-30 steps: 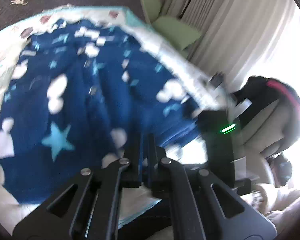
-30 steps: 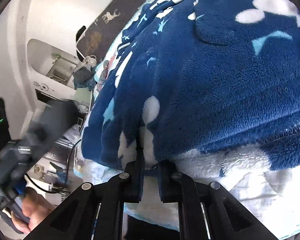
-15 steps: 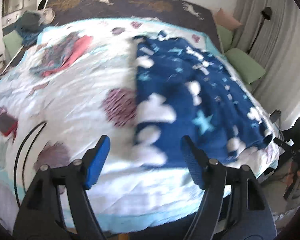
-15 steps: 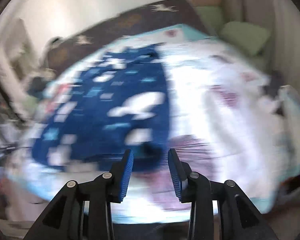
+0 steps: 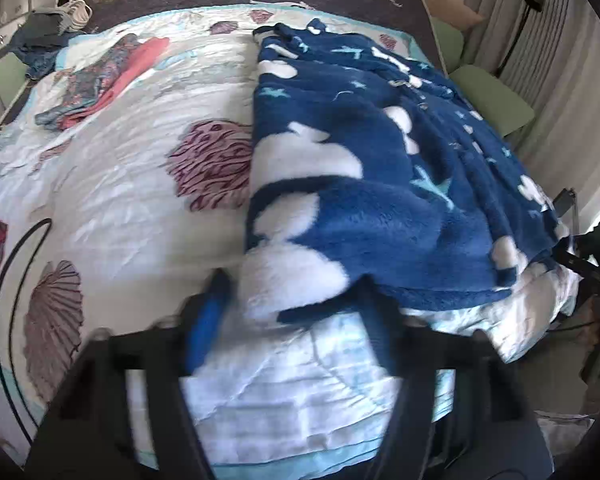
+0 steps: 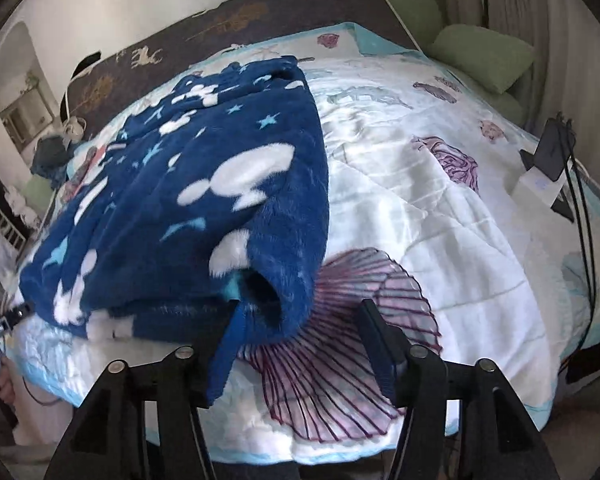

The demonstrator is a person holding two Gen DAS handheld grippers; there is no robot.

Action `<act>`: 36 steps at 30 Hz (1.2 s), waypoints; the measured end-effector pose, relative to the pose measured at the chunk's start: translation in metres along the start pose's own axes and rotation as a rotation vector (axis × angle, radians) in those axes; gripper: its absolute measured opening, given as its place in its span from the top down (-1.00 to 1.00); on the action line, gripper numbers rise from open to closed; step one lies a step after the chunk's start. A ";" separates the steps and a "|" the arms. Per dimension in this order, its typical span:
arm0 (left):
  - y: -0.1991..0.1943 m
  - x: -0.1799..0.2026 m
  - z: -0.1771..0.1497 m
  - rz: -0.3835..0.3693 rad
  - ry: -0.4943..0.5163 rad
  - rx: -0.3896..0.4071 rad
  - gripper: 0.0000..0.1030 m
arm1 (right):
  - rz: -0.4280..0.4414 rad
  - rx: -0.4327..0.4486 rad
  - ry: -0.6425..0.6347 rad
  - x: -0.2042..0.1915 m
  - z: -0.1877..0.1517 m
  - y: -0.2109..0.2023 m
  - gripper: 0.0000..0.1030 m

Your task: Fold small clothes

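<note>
The blue fleece garment (image 5: 380, 184), patterned with white clouds and pale stars, lies on the bed along the side of the shell-print quilt (image 5: 120, 184) nearest the curtains, and I read it as folded once lengthwise: from my left wrist camera its long edge runs straight up the quilt, and from the right wrist camera a doubled layer shows at the near corner, where the fabric curls over into a dark pocket. So the first fold looks done; what I judge is left is at least one crosswise fold to bring it down to a compact bundle, then squaring the edges.

My left gripper (image 5: 296, 316) is blurred, its jaws partway apart and just now closing in, with the garment's near white-patched corner lying between the fingers; I see no pad pressing on it, so I call it unclamped. My right gripper (image 6: 300, 340) has its jaws spread and just now widening; the near folded corner sits just beside the left-hand finger, and the quilt's big purple shell print shows in the gap, so it holds nothing.

Farther up the bed, a pile of red and patterned clothes (image 5: 100, 80) lies well apart from the garment; I take those as still to fold, though I cannot tell how many pieces.
</note>
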State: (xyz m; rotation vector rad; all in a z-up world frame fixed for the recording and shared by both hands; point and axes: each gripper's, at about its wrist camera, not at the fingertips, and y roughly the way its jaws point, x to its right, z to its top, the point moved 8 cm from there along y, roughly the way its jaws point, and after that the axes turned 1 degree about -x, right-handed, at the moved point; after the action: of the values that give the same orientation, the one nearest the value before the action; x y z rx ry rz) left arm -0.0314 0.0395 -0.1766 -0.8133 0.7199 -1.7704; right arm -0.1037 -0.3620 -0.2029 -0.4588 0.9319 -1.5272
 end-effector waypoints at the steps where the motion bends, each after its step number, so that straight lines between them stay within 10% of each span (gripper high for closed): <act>1: 0.000 0.003 0.001 -0.020 0.000 -0.001 0.55 | 0.003 0.007 0.017 0.001 0.002 0.002 -0.21; 3: -0.004 0.005 0.003 -0.015 0.001 0.001 0.82 | 0.002 0.019 0.036 0.001 0.008 0.006 -0.09; 4: -0.007 0.004 0.005 0.006 0.008 0.008 0.82 | 0.011 0.024 0.045 0.001 0.009 0.006 0.73; 5: -0.011 0.005 0.005 0.004 0.007 0.014 0.82 | 0.037 0.014 0.049 -0.002 0.011 0.007 0.91; 19: -0.082 0.031 0.109 0.000 0.081 0.227 0.82 | 0.280 0.149 0.155 -0.010 0.091 -0.060 0.92; 36: -0.035 0.011 0.346 0.232 0.083 0.405 0.98 | 0.227 0.272 0.139 -0.045 0.349 -0.006 0.92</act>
State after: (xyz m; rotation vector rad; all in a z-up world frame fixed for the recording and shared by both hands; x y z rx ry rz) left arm 0.2228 0.0068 0.0585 -0.3700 0.4634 -1.6682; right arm 0.1618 -0.4207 0.0198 -0.0501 0.8352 -1.4628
